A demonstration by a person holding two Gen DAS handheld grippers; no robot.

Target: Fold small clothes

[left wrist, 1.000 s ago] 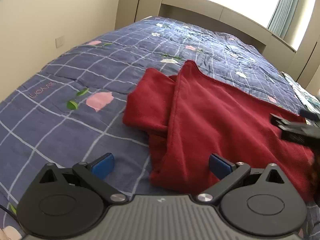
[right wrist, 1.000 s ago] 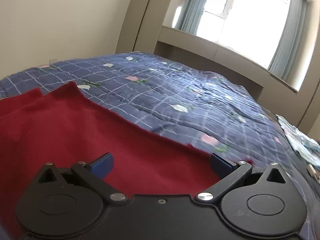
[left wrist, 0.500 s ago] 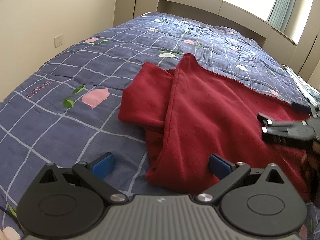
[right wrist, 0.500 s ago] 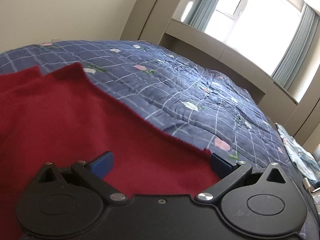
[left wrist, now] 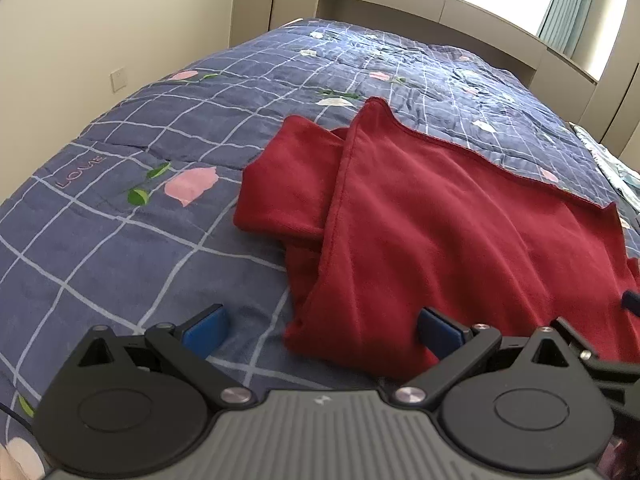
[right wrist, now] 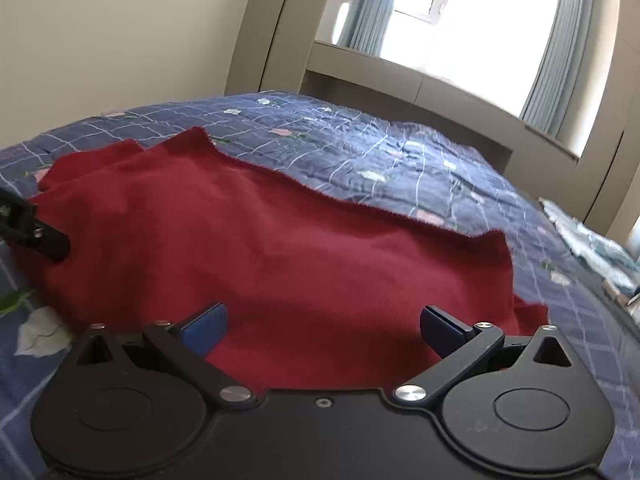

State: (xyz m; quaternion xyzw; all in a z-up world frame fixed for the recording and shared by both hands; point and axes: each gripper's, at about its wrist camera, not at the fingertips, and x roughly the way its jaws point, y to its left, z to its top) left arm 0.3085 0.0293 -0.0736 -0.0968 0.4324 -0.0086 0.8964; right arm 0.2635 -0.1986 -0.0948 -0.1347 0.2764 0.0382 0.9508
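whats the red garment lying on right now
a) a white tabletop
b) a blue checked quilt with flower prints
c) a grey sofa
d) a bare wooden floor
b: the red garment is spread on the blue checked quilt, whose white grid lines and pink flower prints show all around it in both wrist views, while the left gripper and the right gripper are both open above it.

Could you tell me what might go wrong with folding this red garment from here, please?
1. The red garment already lies doubled, with a bunched layer at its left edge; a claw closing there might pinch only one layer.
2. Both claws, left and right, are open over soft fleece on the quilt, so a low pinch could catch quilt too.
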